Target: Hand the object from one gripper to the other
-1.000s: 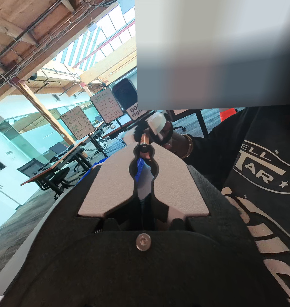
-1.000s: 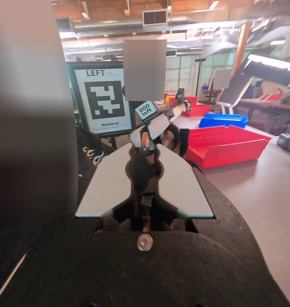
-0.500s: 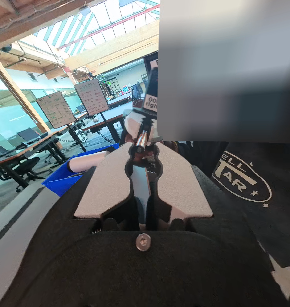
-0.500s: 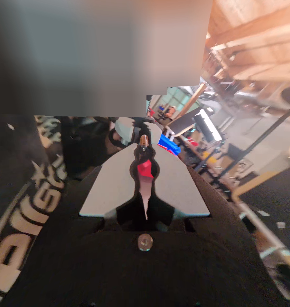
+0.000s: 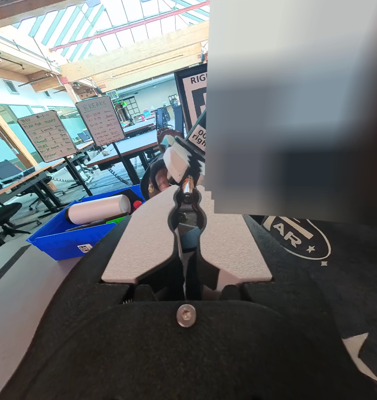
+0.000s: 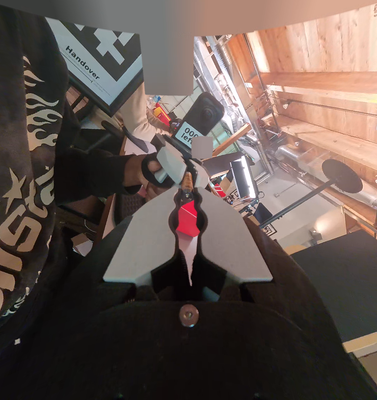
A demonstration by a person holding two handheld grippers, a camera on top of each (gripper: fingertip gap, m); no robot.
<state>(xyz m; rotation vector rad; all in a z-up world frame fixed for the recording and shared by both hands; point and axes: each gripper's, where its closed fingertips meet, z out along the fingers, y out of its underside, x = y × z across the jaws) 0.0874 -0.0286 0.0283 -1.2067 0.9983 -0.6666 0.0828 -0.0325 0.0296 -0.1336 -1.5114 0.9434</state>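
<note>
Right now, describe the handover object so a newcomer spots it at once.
In the left wrist view, follow the grey fingers of the left gripper to their tips, where the right gripper meets them. The small cylinder pinched between both is it: slim, shiny, copper-brown and airborne, unlike the fat white cylinder lying in the blue bin.

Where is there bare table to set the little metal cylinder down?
The grey tabletop is bare in front of the blue bin, out to its dark edge strip. The bin itself is crowded: a white tube and smaller items fill it. Both the left claw and right claw grip the cylinder.
</note>
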